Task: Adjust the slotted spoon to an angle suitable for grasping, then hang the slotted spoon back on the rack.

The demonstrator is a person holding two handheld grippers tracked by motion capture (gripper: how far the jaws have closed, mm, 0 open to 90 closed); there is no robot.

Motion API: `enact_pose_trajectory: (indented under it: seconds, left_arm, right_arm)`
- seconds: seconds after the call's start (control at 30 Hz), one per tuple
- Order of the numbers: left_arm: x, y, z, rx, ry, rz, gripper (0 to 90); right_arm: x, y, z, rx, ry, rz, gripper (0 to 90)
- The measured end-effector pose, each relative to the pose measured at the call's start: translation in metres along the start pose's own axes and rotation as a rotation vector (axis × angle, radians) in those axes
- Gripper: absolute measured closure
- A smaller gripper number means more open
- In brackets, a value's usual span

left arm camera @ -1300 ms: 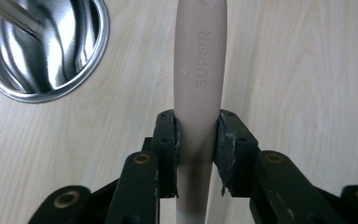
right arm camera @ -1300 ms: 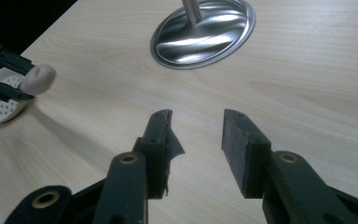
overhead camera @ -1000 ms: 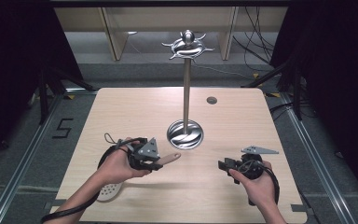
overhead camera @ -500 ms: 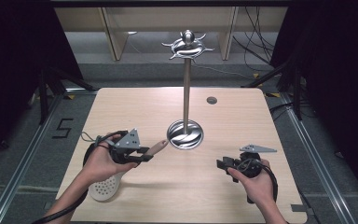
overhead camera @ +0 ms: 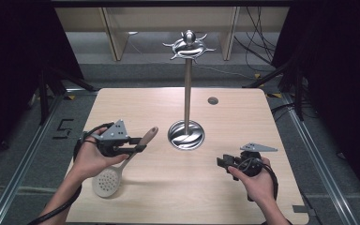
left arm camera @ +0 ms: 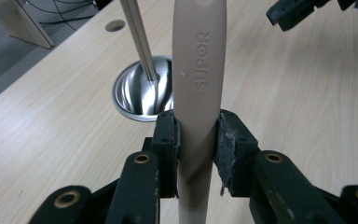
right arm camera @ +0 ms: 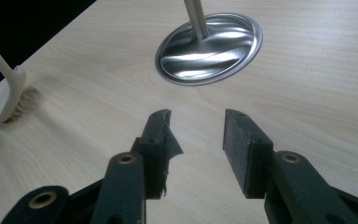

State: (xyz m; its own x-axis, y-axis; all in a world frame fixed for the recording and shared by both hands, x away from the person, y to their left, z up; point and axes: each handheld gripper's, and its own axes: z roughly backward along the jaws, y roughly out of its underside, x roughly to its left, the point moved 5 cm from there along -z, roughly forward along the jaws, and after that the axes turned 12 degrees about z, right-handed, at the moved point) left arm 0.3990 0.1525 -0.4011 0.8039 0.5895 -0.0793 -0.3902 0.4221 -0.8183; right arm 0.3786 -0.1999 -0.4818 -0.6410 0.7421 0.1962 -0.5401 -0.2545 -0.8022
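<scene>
Skimmer [overhead camera: 122,161]: one, pale, with a round holed head [overhead camera: 107,182] hanging low over the near left of the table and a tan handle [left arm camera: 199,70] marked SUPOR pointing up toward the stand.
Left gripper [overhead camera: 138,149]: one, clamped on the skimmer's handle; in the left gripper view both pads press the handle from either side, about midway along it.
Right gripper [overhead camera: 221,162]: one, held above the near right of the table, jaws spread with bare wood between them in the right gripper view, gripping nothing.
Stand [overhead camera: 186,133]: one, a shiny round base at mid-table, one upright pole [overhead camera: 187,93], and a crown of hooks [overhead camera: 188,46] on top.
Table [overhead camera: 243,197]: one, light wood, with one small round hole [overhead camera: 213,100] near the far right.
Hands: two, one on each gripper, coming in from the near edge.
Spacing: the skimmer's handle tip is near the stand's base, apart from it; the right gripper is well apart from the skimmer.
</scene>
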Motion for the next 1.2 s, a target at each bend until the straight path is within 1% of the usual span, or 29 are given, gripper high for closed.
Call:
enact_pose_trajectory:
  seconds: [0.03,0.07,0.1,0.2,0.23,0.3,0.33,0.4,0.43,0.47,0.5,0.57,0.6,0.63,0.67,0.7,0.73,0.77,0.8,0.83,0.87,0.9,0.93,0.97,1.0,1.03,1.13,1.17,1.2]
  left_arm:
    - [0.001,-0.002,0.004,-0.016,0.0,0.004,70.1]
    - [0.001,-0.002,0.004,-0.016,0.0,0.004,70.1]
    - [0.002,-0.004,0.009,-0.017,-0.005,-0.003,70.1]
    - [0.002,-0.005,0.013,-0.03,-0.012,0.0,70.1]
    - [0.003,-0.007,0.015,-0.04,-0.01,0.003,70.1]
    - [0.005,-0.009,0.018,-0.061,-0.006,0.009,70.1]
    - [0.005,-0.01,0.019,-0.068,-0.005,0.01,70.1]
    - [0.006,-0.011,0.02,-0.078,-0.009,0.01,70.1]
    - [0.006,-0.013,0.022,-0.088,-0.012,0.009,70.1]
    - [0.006,-0.013,0.023,-0.089,-0.017,0.02,70.1]
    - [0.007,-0.015,0.023,-0.101,-0.03,0.022,70.1]
    - [0.008,-0.016,0.024,-0.106,-0.024,0.009,70.1]
    - [0.009,-0.017,0.025,-0.118,-0.038,0.015,70.1]
    - [0.009,-0.018,0.026,-0.121,-0.041,0.013,70.1]
    - [0.01,-0.019,0.027,-0.129,-0.047,0.013,70.1]
    - [0.01,-0.02,0.028,-0.14,-0.049,0.016,70.2]
    - [0.01,-0.02,0.028,-0.14,-0.049,0.016,70.1]
    - [0.011,-0.022,0.031,-0.166,-0.056,0.02,70.2]
    - [0.011,-0.022,0.031,-0.166,-0.056,0.02,70.2]
    - [0.011,-0.023,0.034,-0.183,-0.053,0.027,70.1]
    - [0.012,-0.024,0.035,-0.196,-0.052,0.029,70.2]
    - [0.013,-0.024,0.036,-0.206,-0.054,0.034,70.1]
    - [0.014,-0.025,0.037,-0.217,-0.056,0.035,70.2]
    - [0.014,-0.026,0.037,-0.222,-0.055,0.037,70.2]
    - [0.014,-0.027,0.038,-0.233,-0.06,0.038,70.1]
    - [0.014,-0.028,0.038,-0.242,-0.061,0.043,70.1]
    - [0.015,-0.031,0.039,-0.26,-0.064,0.044,70.1]
    - [0.015,-0.033,0.039,-0.275,-0.068,0.05,70.1]
    - [0.015,-0.035,0.039,-0.282,-0.067,0.055,70.1]
  right_arm:
    - [-0.004,0.0,0.001,0.001,0.017,0.035,61.3]
    - [-0.004,0.0,0.001,0.001,0.017,0.035,61.3]
    - [-0.003,0.0,0.001,-0.006,0.003,0.014,61.1]
    - [-0.004,0.0,0.001,-0.017,0.015,0.025,61.1]
    - [-0.002,0.001,0.002,-0.005,0.006,0.007,61.0]
    - [-0.002,0.001,0.002,-0.01,0.006,0.009,61.0]
    - [0.0,0.001,0.003,-0.01,0.023,-0.009,61.0]
    - [0.0,0.001,0.003,-0.011,0.022,-0.008,60.9]
    - [-0.001,0.001,0.003,-0.013,0.025,0.001,60.9]
    - [-0.004,0.001,0.004,-0.01,0.032,0.032,60.9]
    - [-0.005,0.001,0.004,-0.005,0.027,0.027,60.8]
    - [-0.004,0.001,0.003,-0.002,0.028,0.012,60.9]
    - [-0.002,0.001,0.003,-0.01,0.003,-0.014,60.7]
    - [-0.003,0.001,0.004,-0.01,0.001,-0.014,60.6]
    - [-0.007,0.0,0.004,-0.016,0.019,0.024,60.5]
    - [-0.008,0.001,0.005,-0.017,0.036,0.029,60.5]
    - [-0.004,0.002,0.005,-0.011,0.006,-0.026,60.4]
    - [-0.004,0.002,0.005,-0.012,0.008,-0.027,60.4]
    - [-0.004,0.002,0.005,-0.012,0.008,-0.027,60.4]
    - [-0.008,0.002,0.006,-0.018,0.043,0.024,60.2]
    - [-0.008,0.002,0.007,-0.015,0.054,0.027,60.2]
    - [-0.005,0.002,0.006,-0.019,0.025,0.0,60.2]
    - [-0.003,0.002,0.007,-0.026,0.039,-0.028,60.2]
    - [-0.007,0.003,0.008,-0.021,0.052,0.018,60.2]
    - [-0.003,0.003,0.008,-0.012,0.053,-0.027,60.1]
    - [-0.006,0.002,0.01,-0.023,0.062,0.025,60.0]
    - [-0.007,0.003,0.01,-0.018,0.068,0.024,60.0]
    - [-0.004,0.003,0.009,-0.022,0.044,-0.029,60.0]
    - [-0.004,0.003,0.009,-0.023,0.042,-0.032,60.0]
